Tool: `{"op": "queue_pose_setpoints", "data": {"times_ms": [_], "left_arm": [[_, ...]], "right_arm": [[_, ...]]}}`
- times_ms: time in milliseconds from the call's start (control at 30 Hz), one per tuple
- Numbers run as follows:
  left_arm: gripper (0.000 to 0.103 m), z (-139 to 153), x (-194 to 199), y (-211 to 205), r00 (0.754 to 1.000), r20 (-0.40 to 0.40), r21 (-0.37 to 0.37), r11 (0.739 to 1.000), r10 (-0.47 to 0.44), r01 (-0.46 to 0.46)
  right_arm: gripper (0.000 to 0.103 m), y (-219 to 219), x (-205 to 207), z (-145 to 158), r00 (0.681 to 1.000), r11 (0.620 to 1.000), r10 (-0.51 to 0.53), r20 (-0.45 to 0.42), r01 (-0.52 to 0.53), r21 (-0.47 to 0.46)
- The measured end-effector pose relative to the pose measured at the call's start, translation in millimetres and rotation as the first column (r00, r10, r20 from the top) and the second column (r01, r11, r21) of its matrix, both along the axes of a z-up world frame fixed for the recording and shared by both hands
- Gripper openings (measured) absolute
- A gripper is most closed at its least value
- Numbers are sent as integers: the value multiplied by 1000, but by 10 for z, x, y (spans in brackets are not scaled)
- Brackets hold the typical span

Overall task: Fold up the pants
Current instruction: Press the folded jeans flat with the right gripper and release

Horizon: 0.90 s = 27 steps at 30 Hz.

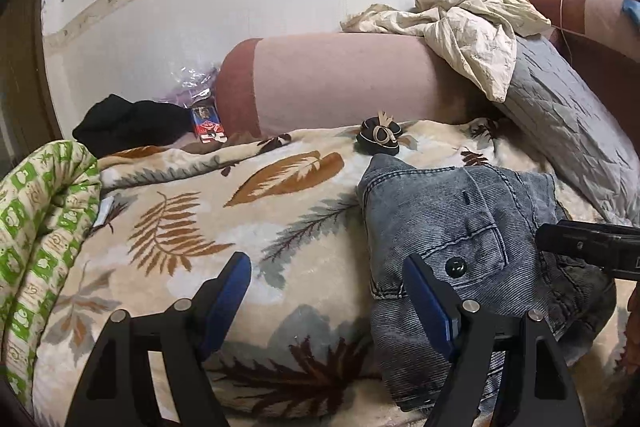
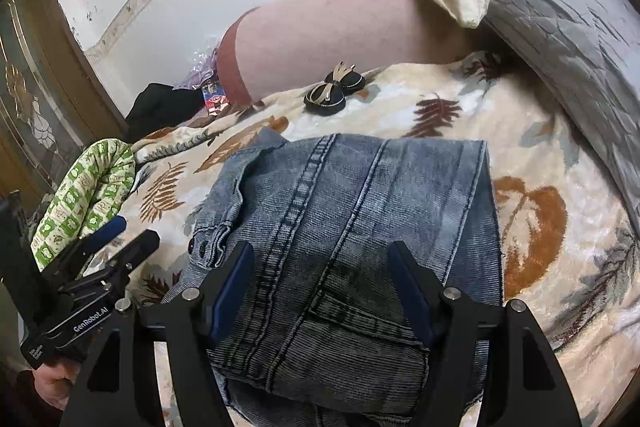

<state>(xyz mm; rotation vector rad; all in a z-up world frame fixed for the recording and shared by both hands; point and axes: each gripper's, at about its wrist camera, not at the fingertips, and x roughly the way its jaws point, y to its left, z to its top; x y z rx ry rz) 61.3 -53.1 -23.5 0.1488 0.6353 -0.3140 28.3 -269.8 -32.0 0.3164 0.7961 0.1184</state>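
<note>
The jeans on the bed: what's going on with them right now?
A person with a gripper in each hand is folding the jeans on a leaf-patterned blanket. The denim lies in a folded bundle. The left gripper is open beside its edge, with nothing between its fingers; the right gripper hangs open over the middle, not pinching cloth.

Black tongs (image 2: pixel 322 267) – blue pads (image 2: pixel 236 275), silver pivot screws (image 2: pixel 191 293), white "GenRobot.AI" lettering (image 2: pixel 91 319).

The folded blue denim pants (image 2: pixel 352 227) lie on the leaf-patterned fleece blanket (image 2: pixel 540 227), with the small black bow-topped shoes (image 2: pixel 334 91) behind them, the quilted grey pillow (image 2: pixel 568 39) to their right and the rolled green-and-white printed quilt (image 2: pixel 84 195) to their left.
</note>
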Motion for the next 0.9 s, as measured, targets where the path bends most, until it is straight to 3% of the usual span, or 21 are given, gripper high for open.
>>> {"op": "queue_pose_setpoints", "data": {"times_ms": [600, 800, 900], "left_arm": [[82, -24, -9, -29, 1000, -2, 21, 1000, -3, 3], [82, -81, 41, -5, 999, -35, 20, 1000, 1, 0], [82, -64, 34, 14, 999, -32, 14, 1000, 6, -5]], "right_arm": [[74, -17, 135, -287, 996, 1000, -8, -92, 10, 17], [74, -15, 89, -163, 996, 1000, -11, -88, 12, 16], [74, 21, -5, 13, 999, 1000, -6, -39, 6, 6]]}}
